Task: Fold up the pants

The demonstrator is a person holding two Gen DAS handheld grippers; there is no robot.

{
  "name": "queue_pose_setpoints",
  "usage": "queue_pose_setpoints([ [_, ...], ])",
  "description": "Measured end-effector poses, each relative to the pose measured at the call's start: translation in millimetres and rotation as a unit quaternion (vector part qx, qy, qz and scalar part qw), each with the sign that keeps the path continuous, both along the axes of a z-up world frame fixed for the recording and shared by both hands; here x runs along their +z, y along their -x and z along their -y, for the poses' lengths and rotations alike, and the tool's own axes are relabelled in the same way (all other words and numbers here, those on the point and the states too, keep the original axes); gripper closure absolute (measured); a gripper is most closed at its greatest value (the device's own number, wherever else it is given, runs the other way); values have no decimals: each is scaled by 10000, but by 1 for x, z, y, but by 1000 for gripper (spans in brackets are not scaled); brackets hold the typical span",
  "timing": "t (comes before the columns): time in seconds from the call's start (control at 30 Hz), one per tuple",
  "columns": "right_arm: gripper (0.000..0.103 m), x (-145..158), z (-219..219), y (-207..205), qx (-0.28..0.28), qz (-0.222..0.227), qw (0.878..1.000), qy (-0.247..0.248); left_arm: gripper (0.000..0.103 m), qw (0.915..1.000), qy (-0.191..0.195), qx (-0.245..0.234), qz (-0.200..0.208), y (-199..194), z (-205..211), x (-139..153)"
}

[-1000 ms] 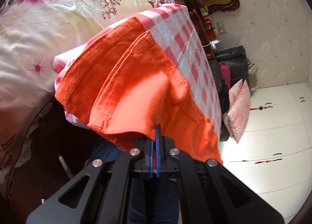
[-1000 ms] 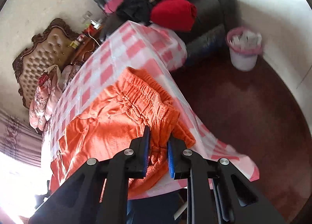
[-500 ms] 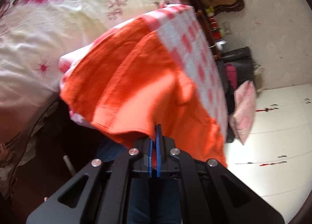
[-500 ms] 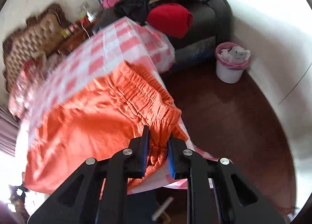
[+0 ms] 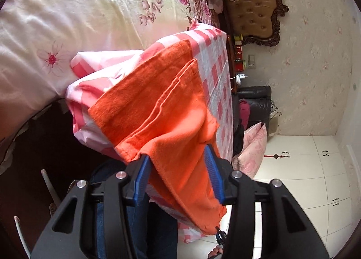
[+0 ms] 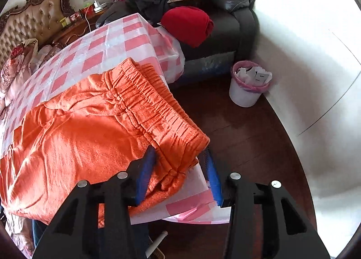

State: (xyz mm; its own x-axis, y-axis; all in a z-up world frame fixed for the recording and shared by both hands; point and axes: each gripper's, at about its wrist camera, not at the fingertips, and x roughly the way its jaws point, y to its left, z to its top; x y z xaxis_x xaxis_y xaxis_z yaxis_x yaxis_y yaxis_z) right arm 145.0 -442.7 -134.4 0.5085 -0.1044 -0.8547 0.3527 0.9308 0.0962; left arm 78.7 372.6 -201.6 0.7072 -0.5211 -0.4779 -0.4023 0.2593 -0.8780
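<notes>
Orange fleece pants (image 6: 74, 132) lie on checked tablecloth (image 6: 106, 46), leg hems overhanging near edge of tablecloth. Left gripper (image 5: 178, 168): jaws apart, hem cloth (image 5: 171, 159) loose between pads, not pinched. Right gripper (image 6: 180, 168): jaws apart, straddling elastic waistband (image 6: 153, 105) corner at tablecloth edge. Judgement: soft, light, limp, clingy nap; best taken at stitched hem and gathered waistband. Far side of pants hidden by folds; layer count unclear.
</notes>
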Motion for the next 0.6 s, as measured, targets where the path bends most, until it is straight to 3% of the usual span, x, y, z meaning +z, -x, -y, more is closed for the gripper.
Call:
queue_pose_setpoints([
  [0.3, 59, -1, 0, -1, -20, 5, 10000, -18, 61, 9992, 69, 360, 143, 26, -13, -8],
  [0.4, 59, -2, 1, -1, -5, -7, 10000, -25, 72, 9987, -34, 487, 159, 25, -16, -9],
  [0.43, 59, -3, 2, -1, -8, 4, 10000, -65, 84, 9986, -142, 500, 114, 24, -15, -8],
  [0.47, 59, -3, 3, -1, -11, 11, 10000, -97, 99, 9979, -399, 510, 7, 23, -14, -4],
  [0.53, 57, -4, 5, -1, -26, 10, 9999, -110, 101, 9906, -1296, 410, 169, 21, -6, 22],
  [0.57, 56, -5, 5, -1, -19, 6, 9999, -107, 101, 9752, -2162, 371, 299, 20, 4, 45],
  [0.6, 56, -4, 4, -2, -11, -2, 10000, -94, 102, 9495, -3099, 337, 352, 20, 17, 65],
])
